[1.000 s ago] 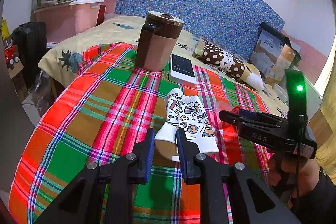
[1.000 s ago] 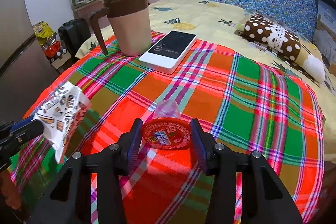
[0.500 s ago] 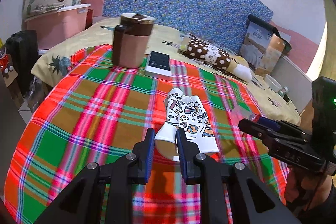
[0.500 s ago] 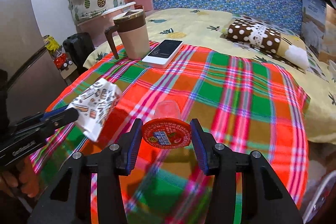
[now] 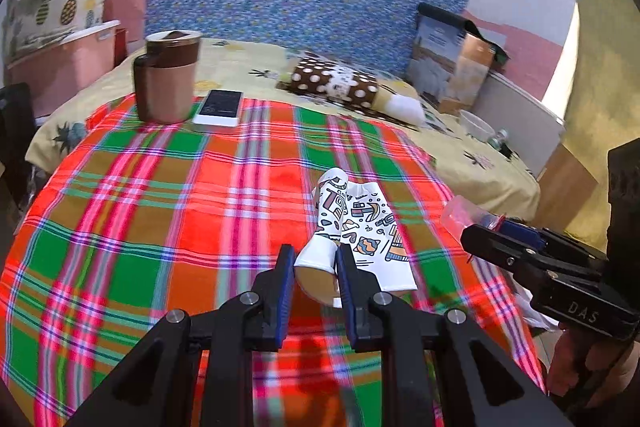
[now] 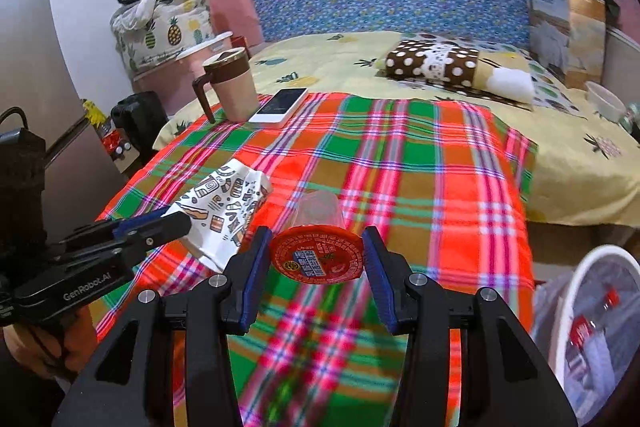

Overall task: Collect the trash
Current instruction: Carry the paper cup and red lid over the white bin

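Left tool (image 5: 312, 267) clamps our crushed paper cup (image 5: 356, 227) | right tool (image 6: 316, 259) grips jelly cup (image 6: 318, 251) | we level both toward the bin (image 6: 592, 327) off the bed's right edge.

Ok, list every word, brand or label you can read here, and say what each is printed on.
"GenRobot.AI": side of the left gripper.
"DAS": side of the right gripper.
Red foil lid of the jelly cup: printed characters, too blurred to read.
Patterned paper cup: only doodles, no readable words.

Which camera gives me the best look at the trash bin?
The right wrist view. The white trash bin sits at its lower right edge, with its rim and some bottles inside visible. The left wrist view does not show the bin at all.
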Demonstrator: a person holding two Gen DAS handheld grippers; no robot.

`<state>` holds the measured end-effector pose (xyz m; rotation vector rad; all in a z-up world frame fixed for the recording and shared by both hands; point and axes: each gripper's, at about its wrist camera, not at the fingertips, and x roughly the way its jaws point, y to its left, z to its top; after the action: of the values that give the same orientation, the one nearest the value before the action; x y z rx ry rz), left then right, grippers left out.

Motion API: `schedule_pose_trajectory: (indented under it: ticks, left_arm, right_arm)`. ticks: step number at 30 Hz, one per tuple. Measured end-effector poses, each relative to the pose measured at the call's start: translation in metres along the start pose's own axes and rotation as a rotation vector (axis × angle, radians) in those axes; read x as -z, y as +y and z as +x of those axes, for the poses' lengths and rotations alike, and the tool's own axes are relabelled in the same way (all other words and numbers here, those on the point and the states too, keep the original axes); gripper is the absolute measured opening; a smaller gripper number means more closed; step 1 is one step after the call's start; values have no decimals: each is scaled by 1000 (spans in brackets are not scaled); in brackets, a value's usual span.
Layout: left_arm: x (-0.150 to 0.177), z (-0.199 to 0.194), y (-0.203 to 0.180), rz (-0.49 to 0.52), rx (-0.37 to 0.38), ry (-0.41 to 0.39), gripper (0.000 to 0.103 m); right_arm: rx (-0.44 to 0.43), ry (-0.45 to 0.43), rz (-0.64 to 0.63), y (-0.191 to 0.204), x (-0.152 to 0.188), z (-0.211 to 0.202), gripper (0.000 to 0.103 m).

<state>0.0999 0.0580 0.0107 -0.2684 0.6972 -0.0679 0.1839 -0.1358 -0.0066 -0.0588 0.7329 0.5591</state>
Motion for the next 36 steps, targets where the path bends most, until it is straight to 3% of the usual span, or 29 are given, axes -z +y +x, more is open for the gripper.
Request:
schedule_pose_trajectory:
  ticks: [15,36]
  left_arm:
    - [9,-3,-56,79,72,24,21]
    - [22,52,-175,243,245,131,21]
  right_arm:
    - [36,-44,84,-29,25,-32,48]
    - [211,-82,277,-117,68,-87,48]
